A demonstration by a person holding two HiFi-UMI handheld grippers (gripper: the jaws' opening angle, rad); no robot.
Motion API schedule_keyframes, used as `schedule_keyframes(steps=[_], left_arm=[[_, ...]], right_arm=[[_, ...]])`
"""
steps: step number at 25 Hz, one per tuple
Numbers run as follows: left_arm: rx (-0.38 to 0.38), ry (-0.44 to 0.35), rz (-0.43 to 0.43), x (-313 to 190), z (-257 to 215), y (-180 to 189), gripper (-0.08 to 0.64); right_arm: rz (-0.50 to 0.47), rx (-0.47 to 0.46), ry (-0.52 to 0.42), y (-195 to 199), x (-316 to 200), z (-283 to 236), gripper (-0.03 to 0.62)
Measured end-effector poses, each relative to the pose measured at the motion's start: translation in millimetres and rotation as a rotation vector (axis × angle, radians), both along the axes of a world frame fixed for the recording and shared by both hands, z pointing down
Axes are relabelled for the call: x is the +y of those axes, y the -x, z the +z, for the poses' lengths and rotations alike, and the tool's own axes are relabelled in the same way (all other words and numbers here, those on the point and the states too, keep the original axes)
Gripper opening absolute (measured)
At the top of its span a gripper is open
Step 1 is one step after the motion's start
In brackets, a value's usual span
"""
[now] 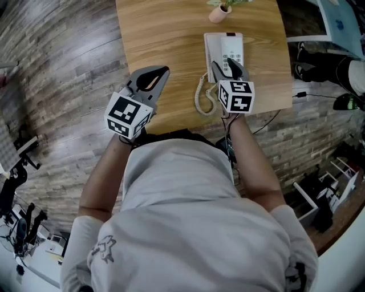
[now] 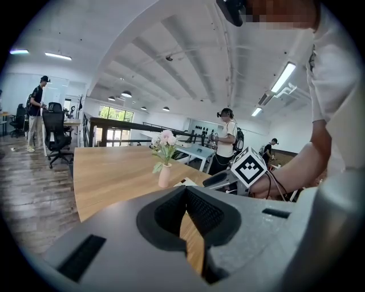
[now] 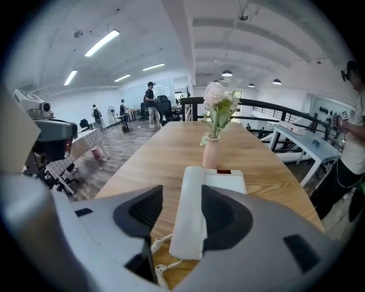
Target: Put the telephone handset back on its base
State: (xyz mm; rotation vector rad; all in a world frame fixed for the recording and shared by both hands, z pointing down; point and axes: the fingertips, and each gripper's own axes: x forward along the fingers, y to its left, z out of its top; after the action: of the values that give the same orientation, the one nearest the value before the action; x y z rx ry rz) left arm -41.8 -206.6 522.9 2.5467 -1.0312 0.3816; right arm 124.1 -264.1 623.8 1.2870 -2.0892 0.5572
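Note:
The white telephone base [image 1: 232, 47] [image 3: 229, 181] stands on the wooden table [image 1: 165, 34] near its right edge. The white handset [image 1: 211, 48] [image 3: 191, 214] lies along the base's left side. My right gripper [image 1: 227, 65] [image 3: 181, 208] is low over the near end of the handset, which sits between the open jaws. The right pad lies against it and the left pad stands clear with table showing in the gap. My left gripper [image 1: 162, 73] [image 2: 185, 191] hovers to the left over the table's near edge, shut on nothing.
A coiled cord [image 1: 201, 97] [image 3: 159, 242] hangs from the handset's near end across the table. A pink vase with flowers [image 1: 218, 12] [image 3: 211, 151] [image 2: 164, 174] stands just behind the phone. People, desks and chairs fill the room beyond.

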Motion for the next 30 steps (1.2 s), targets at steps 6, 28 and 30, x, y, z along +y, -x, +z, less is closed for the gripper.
schedule_keyframes(steps=[6,28,30], left_arm=[[-0.008,-0.036,-0.012,15.4,-16.2,-4.8,0.006],[-0.004,-0.142,-0.025,69.7,-77.9,-47.3,0.006],[0.016,-0.143,-0.018,77.3,-84.1,-47.9,0.006]], right_arm=[[-0.058,-0.051,-0.032,0.8,28.0,-27.4,0.193],[-0.298,-0.254,-0.180,-1.0,110.8,-107.1,0.006],[-0.313,-0.266,-0.203,0.8,115.5,-119.3,0.006]])
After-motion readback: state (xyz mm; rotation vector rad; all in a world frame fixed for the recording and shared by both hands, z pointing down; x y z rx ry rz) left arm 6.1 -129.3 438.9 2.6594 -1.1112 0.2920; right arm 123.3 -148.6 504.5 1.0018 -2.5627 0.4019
